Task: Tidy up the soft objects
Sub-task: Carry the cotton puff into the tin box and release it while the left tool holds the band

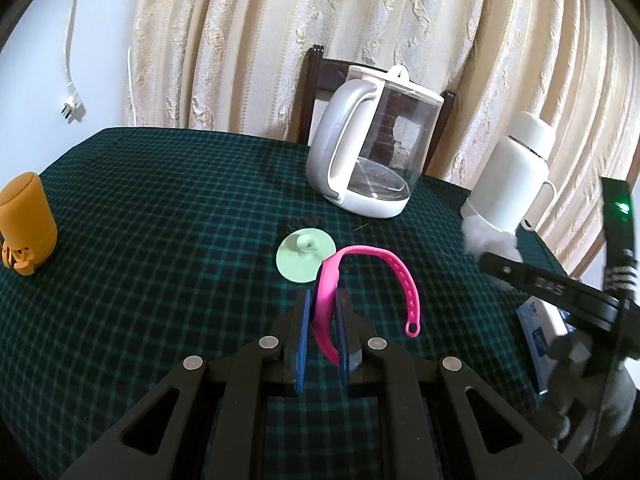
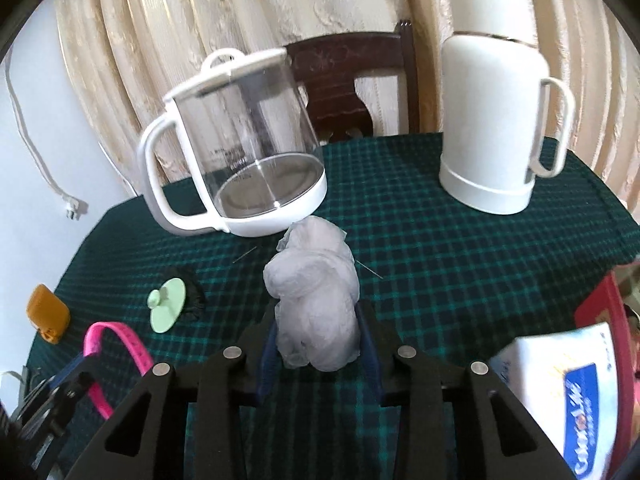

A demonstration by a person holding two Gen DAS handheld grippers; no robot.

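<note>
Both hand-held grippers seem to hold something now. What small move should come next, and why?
Probably lift the right hand-held gripper a little. Its pads press the white crumpled cloth, which stands close to the glass kettle. The left hand-held gripper is shut on the pink wristband and can wait.

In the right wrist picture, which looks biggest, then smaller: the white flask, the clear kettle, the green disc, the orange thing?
1. Clear kettle and white flask: both look biggest, too close to rank.
2. Green disc and orange thing: both look small and about alike; the orange thing sits farther off at the edge, so it may really be bigger.
</note>
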